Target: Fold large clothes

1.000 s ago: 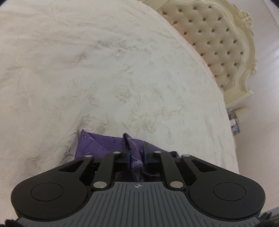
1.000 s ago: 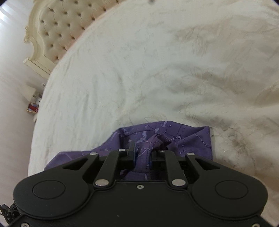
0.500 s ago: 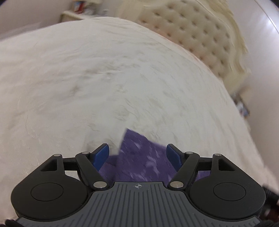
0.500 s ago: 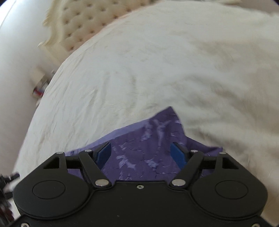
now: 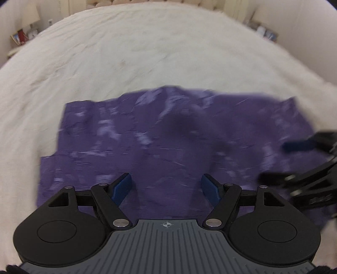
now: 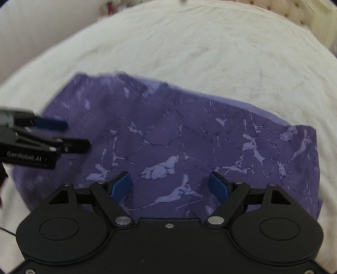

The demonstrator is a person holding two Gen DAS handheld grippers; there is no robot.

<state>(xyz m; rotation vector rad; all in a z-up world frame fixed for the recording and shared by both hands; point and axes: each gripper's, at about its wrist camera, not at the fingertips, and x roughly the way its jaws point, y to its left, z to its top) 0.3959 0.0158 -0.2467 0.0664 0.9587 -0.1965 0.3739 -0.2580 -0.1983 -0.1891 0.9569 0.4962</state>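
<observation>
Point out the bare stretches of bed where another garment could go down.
Bare cream bedspread runs from the folded purple patterned cloth's far edge to the tufted headboard, plus strips either side. Crowded: over the cloth, where the left tool and right tool hover.

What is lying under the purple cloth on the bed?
The purple cloth lies on the cream bedspread, which shows all around it. The part beneath is covered, so anything there is hidden. It looks folded; inner layers cannot be seen.
</observation>
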